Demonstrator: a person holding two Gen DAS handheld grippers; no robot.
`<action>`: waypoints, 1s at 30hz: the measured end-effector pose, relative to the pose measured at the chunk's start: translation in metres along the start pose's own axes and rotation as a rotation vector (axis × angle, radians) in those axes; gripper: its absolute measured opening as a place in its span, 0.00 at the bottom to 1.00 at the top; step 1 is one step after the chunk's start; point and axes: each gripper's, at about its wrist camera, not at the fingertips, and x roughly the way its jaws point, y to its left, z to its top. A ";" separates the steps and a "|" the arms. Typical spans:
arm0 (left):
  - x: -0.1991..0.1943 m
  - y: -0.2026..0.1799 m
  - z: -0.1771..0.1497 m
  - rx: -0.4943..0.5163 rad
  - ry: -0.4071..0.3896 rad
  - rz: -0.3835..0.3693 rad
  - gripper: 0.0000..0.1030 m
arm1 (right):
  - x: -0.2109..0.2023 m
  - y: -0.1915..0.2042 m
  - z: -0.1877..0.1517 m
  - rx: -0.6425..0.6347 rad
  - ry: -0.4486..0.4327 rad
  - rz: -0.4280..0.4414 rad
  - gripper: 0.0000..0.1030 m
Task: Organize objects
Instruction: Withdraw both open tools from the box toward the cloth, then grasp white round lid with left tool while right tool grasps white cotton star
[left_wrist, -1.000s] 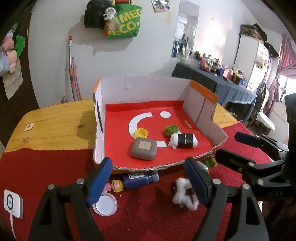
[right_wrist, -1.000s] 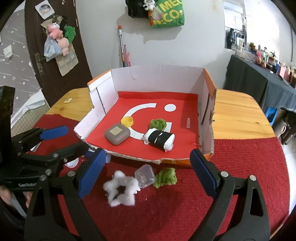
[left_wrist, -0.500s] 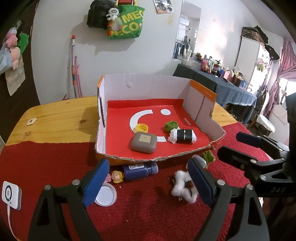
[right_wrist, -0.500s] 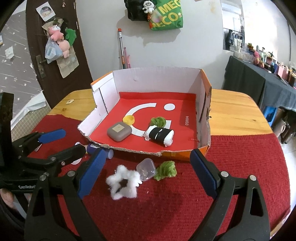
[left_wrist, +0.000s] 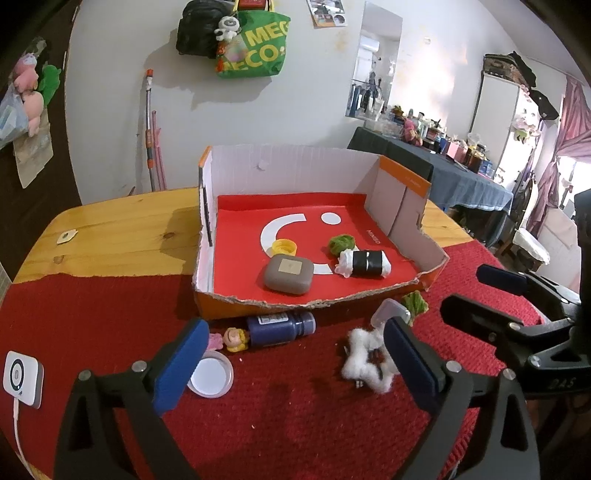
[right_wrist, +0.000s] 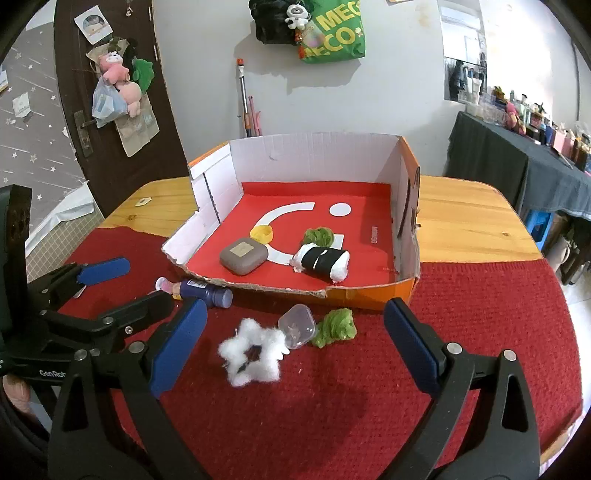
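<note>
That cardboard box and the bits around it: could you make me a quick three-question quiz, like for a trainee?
1. True or false: the grey case lies inside the cardboard box.
2. Which lies nearest the white fluffy ring on the red cloth? A) yellow cap B) clear plastic tub C) black-and-white roll
3. Fill in: the dark blue bottle lies on its ____ in front of the box.

Key
1. True.
2. B; the tub seems to touch the ring.
3. Side.

Both the left claw and the right claw are open, holding nothing.
</note>
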 end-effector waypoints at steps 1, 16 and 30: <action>0.000 0.000 -0.001 -0.002 0.000 0.001 0.95 | -0.001 0.000 -0.001 -0.001 -0.001 0.000 0.96; -0.002 -0.003 -0.017 0.004 0.023 0.030 0.98 | -0.007 0.000 -0.016 0.012 -0.003 0.014 0.96; 0.007 0.009 -0.030 -0.025 0.053 0.057 0.98 | 0.003 -0.002 -0.031 0.014 0.033 0.020 0.96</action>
